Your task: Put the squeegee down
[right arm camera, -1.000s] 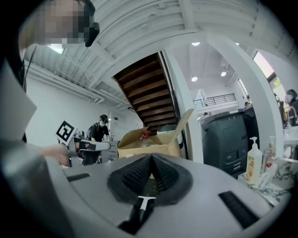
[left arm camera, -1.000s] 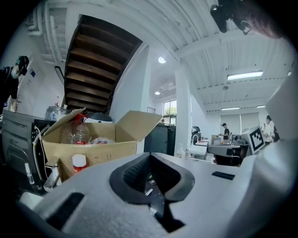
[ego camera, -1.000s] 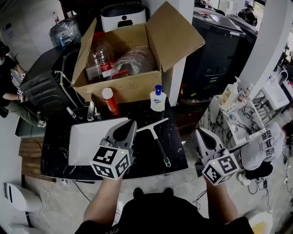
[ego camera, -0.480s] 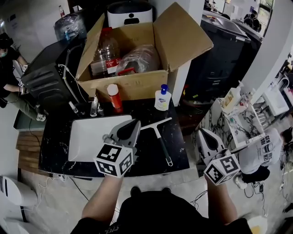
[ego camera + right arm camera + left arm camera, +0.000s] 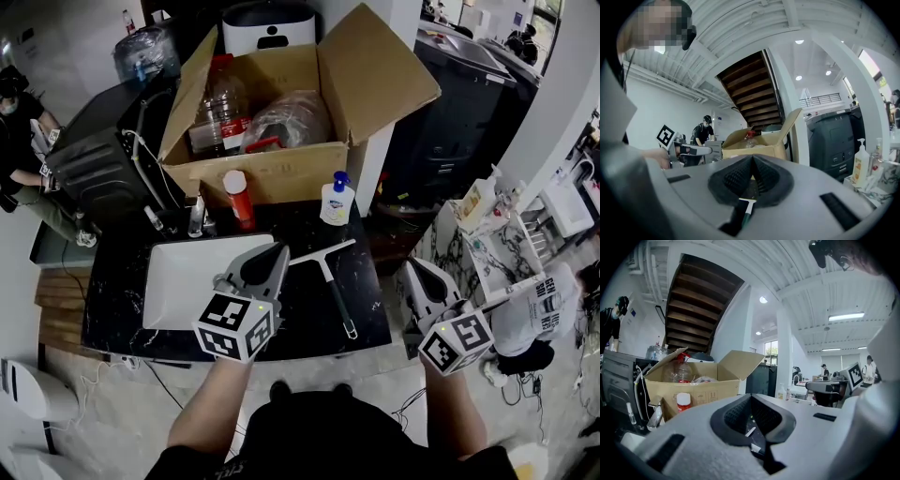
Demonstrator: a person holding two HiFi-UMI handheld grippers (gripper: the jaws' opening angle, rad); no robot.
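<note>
The left gripper (image 5: 277, 253), jaws pressed together on nothing, hovers over the middle of the black counter (image 5: 300, 323). Its tip is just beside the left end of the squeegee (image 5: 334, 292). The right gripper (image 5: 412, 270), jaws likewise closed and empty, hangs off the counter's right edge, apart from the tool.

The squeegee lies flat on the counter's right half, between the two grippers. Its blade runs crosswise nearer the back edge, and its dark handle stretches from the blade's middle toward the near right corner. The left gripper is the nearer of the two.

Left of the tool sits a white basin (image 5: 183, 281). Along the back edge stand a red-capped can (image 5: 238, 199), a soap bottle (image 5: 337, 202) and an open cardboard box (image 5: 272, 173).

With the tool resting free on the counter and neither gripper touching it, the putting-down looks complete. Any coming move would seem to be only a drawing back of the hands toward the near edge.
</note>
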